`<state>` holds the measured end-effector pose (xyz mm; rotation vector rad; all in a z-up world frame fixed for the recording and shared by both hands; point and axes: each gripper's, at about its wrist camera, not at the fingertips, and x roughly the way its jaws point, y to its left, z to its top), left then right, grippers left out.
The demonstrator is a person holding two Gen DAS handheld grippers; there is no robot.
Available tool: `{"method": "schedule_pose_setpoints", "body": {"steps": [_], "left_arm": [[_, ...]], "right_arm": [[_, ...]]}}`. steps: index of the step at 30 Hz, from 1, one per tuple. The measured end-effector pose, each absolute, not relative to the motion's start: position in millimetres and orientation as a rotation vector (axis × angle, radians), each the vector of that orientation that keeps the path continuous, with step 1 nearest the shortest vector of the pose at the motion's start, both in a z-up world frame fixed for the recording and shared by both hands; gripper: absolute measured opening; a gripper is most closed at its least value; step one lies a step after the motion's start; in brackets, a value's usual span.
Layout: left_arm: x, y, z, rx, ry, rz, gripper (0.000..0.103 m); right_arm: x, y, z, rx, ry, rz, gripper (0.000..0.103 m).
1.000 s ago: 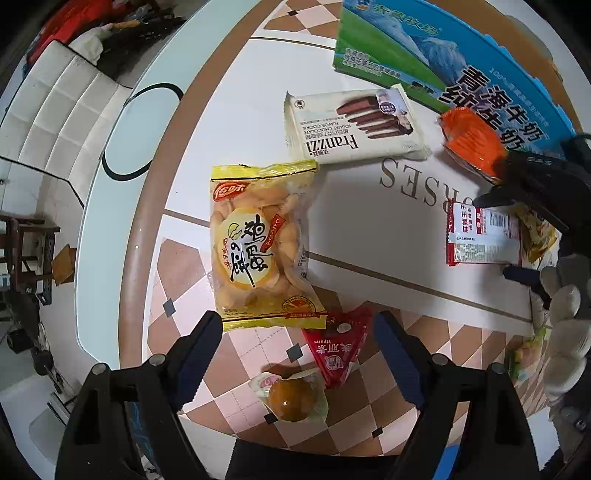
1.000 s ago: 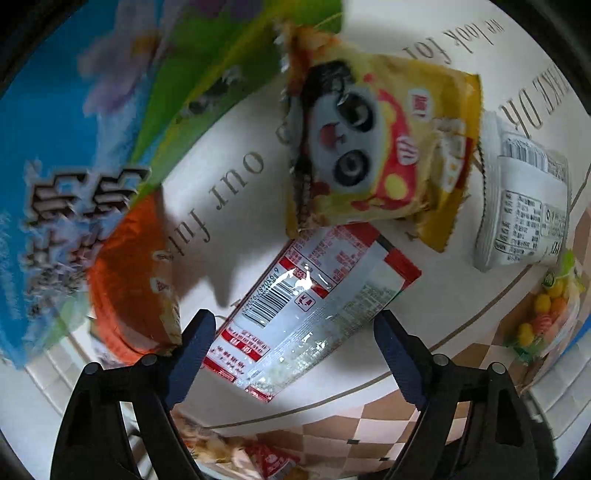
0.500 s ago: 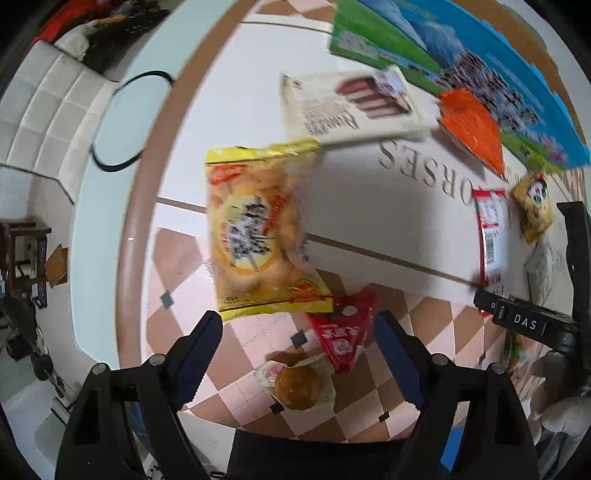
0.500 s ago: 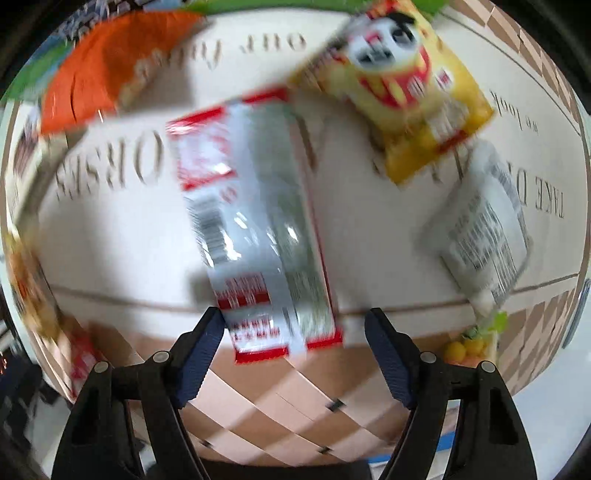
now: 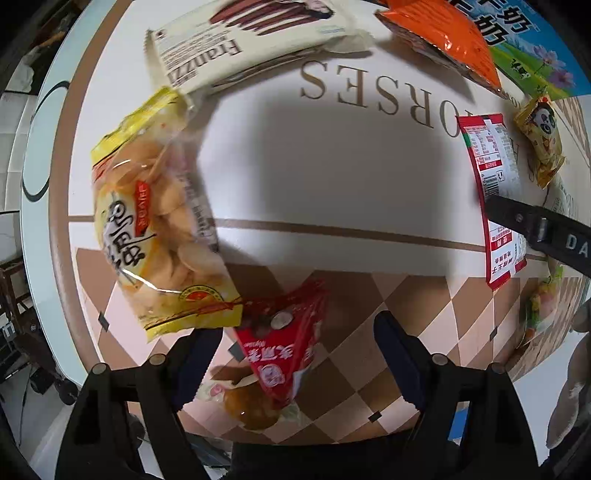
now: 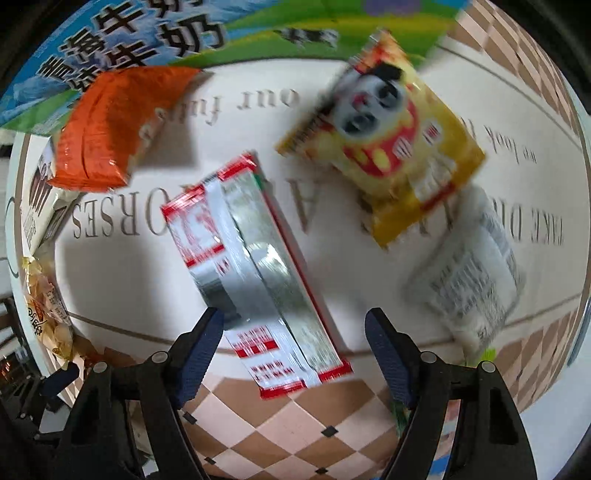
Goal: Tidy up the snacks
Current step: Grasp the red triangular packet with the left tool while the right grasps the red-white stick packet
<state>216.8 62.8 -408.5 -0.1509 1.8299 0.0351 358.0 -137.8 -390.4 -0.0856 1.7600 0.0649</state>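
My left gripper (image 5: 295, 332) points down at a red triangular packet (image 5: 288, 350) that lies between its fingers. The jaws are closing and the pads stand clear of the packet on both sides. A wrapped brown snack (image 5: 251, 406) lies just below it. My right gripper (image 6: 293, 325) is open over a red-and-silver packet (image 6: 258, 277). That packet's lower half lies between the fingers, near the left pad and free of the right one. In the left wrist view one right finger (image 5: 535, 225) hangs over the same packet (image 5: 491, 177).
A yellow cracker bag (image 5: 159, 229), a Franzzi cookie pack (image 5: 240, 48), an orange packet (image 6: 110, 125), a panda packet (image 6: 388, 147) and a white packet (image 6: 469, 280) lie on the lettered tabletop (image 5: 332, 166). A blue-green milk carton box (image 6: 147, 33) stands at the back. A candy bag (image 5: 539, 306) lies by the front edge.
My left gripper sank toward the table and its jaws narrowed around the red triangular packet. My right gripper rolled, so the red-and-silver packet now runs lengthwise between its fingers.
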Motion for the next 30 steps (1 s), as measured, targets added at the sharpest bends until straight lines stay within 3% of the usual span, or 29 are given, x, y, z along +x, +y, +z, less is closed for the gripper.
{"method": "schedule_pose_setpoints", "body": {"steps": [2, 6, 10, 14, 20, 28, 29, 30], "left_arm": [[219, 58, -412, -0.122, 1.832, 0.038, 0.07], [230, 43, -415, -0.077, 1.82, 0.051, 0.05], [233, 35, -414, -0.06, 1.811, 0.052, 0.048], [233, 28, -408, -0.051, 1.791, 0.063, 0.045], [234, 24, -394, -0.076, 1.754, 0.067, 0.042], [248, 14, -335, -0.03, 1.579, 0.079, 0.041], [250, 11, -328, -0.023, 1.56, 0.076, 0.022], [251, 11, -324, -0.018, 1.555, 0.074, 0.012]], "right_arm": [[363, -130, -395, -0.142, 1.767, 0.09, 0.081], [371, -113, -397, -0.153, 1.77, 0.099, 0.08], [358, -113, -394, -0.126, 1.747, 0.082, 0.076], [333, -117, -388, -0.112, 1.73, 0.065, 0.058], [307, -122, -379, -0.085, 1.718, 0.063, 0.051], [284, -153, -350, 0.005, 1.692, 0.098, 0.047], [281, -152, -345, 0.011, 1.687, 0.104, 0.047], [278, -153, -337, 0.021, 1.676, 0.114, 0.047]]}}
